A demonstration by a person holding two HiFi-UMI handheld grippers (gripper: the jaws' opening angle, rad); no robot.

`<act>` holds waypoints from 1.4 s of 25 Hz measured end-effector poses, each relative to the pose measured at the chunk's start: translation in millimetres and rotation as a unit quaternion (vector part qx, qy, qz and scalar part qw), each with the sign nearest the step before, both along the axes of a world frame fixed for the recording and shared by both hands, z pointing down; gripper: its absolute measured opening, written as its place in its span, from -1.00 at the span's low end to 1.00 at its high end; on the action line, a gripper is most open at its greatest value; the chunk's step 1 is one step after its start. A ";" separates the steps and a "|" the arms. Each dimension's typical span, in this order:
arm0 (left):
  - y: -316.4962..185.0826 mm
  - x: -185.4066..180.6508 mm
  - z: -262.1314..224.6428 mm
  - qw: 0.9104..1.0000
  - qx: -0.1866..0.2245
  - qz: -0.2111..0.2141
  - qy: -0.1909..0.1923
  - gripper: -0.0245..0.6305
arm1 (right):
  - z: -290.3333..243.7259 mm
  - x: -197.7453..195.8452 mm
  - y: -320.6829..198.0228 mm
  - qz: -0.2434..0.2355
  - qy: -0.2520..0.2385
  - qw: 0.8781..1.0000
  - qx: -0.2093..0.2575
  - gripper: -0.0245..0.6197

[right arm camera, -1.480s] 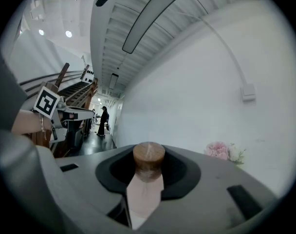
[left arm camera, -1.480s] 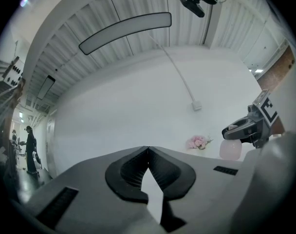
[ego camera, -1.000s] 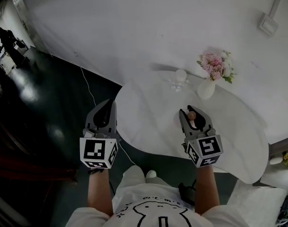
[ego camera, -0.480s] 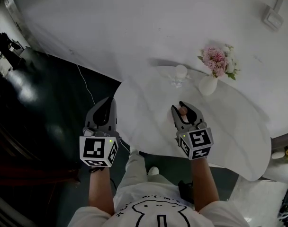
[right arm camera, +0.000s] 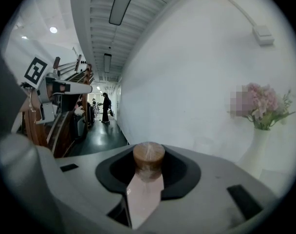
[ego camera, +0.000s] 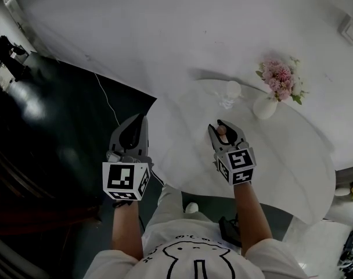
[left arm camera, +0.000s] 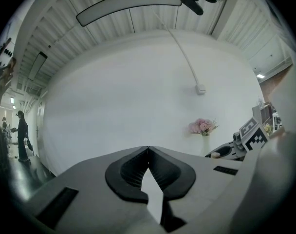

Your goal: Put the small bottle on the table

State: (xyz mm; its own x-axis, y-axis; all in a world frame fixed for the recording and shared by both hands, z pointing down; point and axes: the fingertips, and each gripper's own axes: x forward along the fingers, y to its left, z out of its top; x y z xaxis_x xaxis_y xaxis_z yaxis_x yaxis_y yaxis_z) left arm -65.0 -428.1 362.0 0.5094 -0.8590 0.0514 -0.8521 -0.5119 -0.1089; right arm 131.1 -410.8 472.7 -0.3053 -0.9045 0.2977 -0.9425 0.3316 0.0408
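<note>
The small bottle [right arm camera: 148,172] sat clamped between the pads of my right gripper [ego camera: 221,127], brown cap uppermost. Its long axis ran close to upright, and the pale body dropped down through the gap between the jaws. From the head view only the cap [ego camera: 222,131] showed, poking up near the jaw tips. The jaws stood part-way apart, closed on the bottle's sides. The bottle hung over the near part of the white table [ego camera: 292,161]; I couldn't tell whether its base touched the top.

Further along the table, well apart from the bottle, stood a small pale glass-like piece [ego camera: 229,92]. To its right was a white vase [ego camera: 265,106] holding pink flowers [ego camera: 279,74].

My left gripper [ego camera: 140,121] was off the table's left edge, above the dark floor [ego camera: 54,127]. Its jaws were pressed together with nothing in them.
</note>
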 end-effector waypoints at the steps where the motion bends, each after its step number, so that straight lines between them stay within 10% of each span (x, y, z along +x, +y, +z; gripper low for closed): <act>1: -5.0 -0.3 0.8 1.000 -0.001 0.001 0.001 -0.91 | 5.3 -0.8 -5.5 -0.001 -0.001 1.000 -0.004 -0.57; 35: -107.9 -2.2 50.7 0.998 -0.051 0.027 -0.008 -0.91 | 119.5 -3.6 -103.3 0.025 -0.007 0.995 -0.101 -0.57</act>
State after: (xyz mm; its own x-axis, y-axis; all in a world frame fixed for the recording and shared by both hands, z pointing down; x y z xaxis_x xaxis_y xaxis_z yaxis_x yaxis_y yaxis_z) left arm -67.2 -536.0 412.7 0.5537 -0.8200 0.1450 -0.8213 -0.5666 -0.0675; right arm 127.5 -514.1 592.2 -0.2661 -0.8411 0.4709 -0.9583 0.2838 -0.0344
